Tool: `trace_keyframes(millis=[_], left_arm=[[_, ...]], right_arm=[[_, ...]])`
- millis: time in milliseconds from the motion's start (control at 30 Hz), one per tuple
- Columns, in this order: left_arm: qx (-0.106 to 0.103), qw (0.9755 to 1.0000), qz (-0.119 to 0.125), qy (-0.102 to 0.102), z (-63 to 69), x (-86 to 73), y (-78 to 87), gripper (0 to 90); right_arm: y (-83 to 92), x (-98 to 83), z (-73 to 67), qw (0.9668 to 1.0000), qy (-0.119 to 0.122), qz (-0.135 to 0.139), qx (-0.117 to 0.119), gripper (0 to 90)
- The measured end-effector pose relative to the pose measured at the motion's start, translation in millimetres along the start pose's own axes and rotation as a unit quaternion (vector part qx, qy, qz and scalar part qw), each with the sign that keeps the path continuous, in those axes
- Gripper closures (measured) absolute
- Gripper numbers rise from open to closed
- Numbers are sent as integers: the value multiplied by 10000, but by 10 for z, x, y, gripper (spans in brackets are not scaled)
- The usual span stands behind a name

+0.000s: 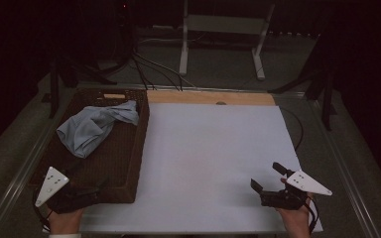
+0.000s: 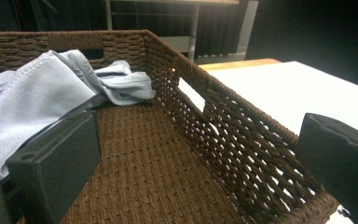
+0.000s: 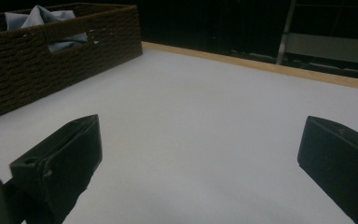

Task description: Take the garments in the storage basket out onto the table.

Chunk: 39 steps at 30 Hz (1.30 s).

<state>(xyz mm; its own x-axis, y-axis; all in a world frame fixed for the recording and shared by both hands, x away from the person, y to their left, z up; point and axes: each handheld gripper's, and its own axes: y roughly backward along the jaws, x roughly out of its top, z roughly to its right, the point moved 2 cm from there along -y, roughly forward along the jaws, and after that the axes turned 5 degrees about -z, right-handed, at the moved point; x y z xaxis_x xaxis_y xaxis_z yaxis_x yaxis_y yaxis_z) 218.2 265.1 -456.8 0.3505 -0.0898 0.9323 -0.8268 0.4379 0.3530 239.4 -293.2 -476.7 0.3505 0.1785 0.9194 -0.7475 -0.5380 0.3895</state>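
High view puts your left gripper (image 1: 87, 192) at the near end of the brown woven basket (image 1: 124, 163), which sits on the left side of the white tabletop (image 1: 213, 158). Its jaws stand wide apart with nothing between them. In the left gripper view you can see how they straddle the basket's right wall: one jaw sits inside over the woven floor, the other outside over the tabletop.

Your pale blue cloth (image 1: 95, 126) lies crumpled in the far half of the basket, bunched toward its left side, with one corner reaching the far wall. From the left gripper (image 2: 196, 158) the cloth (image 2: 42, 95) is ahead and to the left; its nearest fold shows right behind the inner jaw, though you cannot tell whether the two touch.

Your right gripper (image 1: 273, 179) hovers near the front right corner of the tabletop, jaws spread wide and holding nothing. It is well apart from the basket. In the right gripper view the gripper (image 3: 200, 154) looks across bare white surface, with the basket (image 3: 51, 51) far off to the left and the cloth (image 3: 42, 18) peeking over its rim.
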Motion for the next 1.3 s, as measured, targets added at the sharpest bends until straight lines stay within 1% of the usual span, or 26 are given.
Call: trace_keyframes(millis=[100,200,267,333,400,533,600,633,700,767,800,833,867,967,1033,1067,1167,1300], left_arm=[[2,10000,1,-16,2,-2,-2,11],[-6,10000,-7,-7,6,-3,-2,7],[9,10000,-32,-14,8,-3,-1,7],[63,9999,-72,-49,18,-3,-13,7],[91,9999,-67,-21,20,0,-16,7],[113,9999,-78,-31,19,1,-19,7],[110,9999,-69,-8,15,6,-20,7],[97,9999,-48,36,11,12,-20,7],[106,9999,-61,39,9,16,-22,7],[130,9999,-61,28,11,18,-24,7],[229,9997,-69,22,11,24,-23,9],[229,9997,-69,22,11,24,-23,12],[289,9996,-62,16,14,39,-20,12],[287,9996,-66,3,17,79,-6,12],[266,9996,-55,-10,21,95,-1,10],[257,9996,-62,-35,23,113,3,9],[282,9995,24,-152,32,180,38,8],[226,9996,49,-157,6,225,52,6]], right_arm=[[1,-1,-11,10000,30,-10,18,1],[-47,-25,-14,9996,34,-207,181,1],[-65,-31,-19,9994,123,-288,143,1],[-65,-24,-30,9994,175,-292,114,1],[-66,-21,-36,9993,222,-279,82,1],[-56,-28,-47,9990,260,-325,141,1],[-52,-31,-60,9987,304,-404,105,1],[-50,-30,-65,9986,319,-418,99,1],[-43,-28,-70,9986,314,-415,96,1],[-39,-26,-64,9988,241,-414,108,1],[-38,-26,-58,9989,192,-405,126,1],[-37,-26,-54,9990,170,-393,128,1],[-35,-24,-53,9991,163,-379,115,1],[-24,-18,-59,9993,189,-324,58,1],[-27,-20,-56,9993,183,-324,75,1],[-29,-23,-55,9992,179,-341,62,1],[-27,-25,-60,9992,166,-353,72,1],[-39,-23,-71,9992,168,-344,69,1]])
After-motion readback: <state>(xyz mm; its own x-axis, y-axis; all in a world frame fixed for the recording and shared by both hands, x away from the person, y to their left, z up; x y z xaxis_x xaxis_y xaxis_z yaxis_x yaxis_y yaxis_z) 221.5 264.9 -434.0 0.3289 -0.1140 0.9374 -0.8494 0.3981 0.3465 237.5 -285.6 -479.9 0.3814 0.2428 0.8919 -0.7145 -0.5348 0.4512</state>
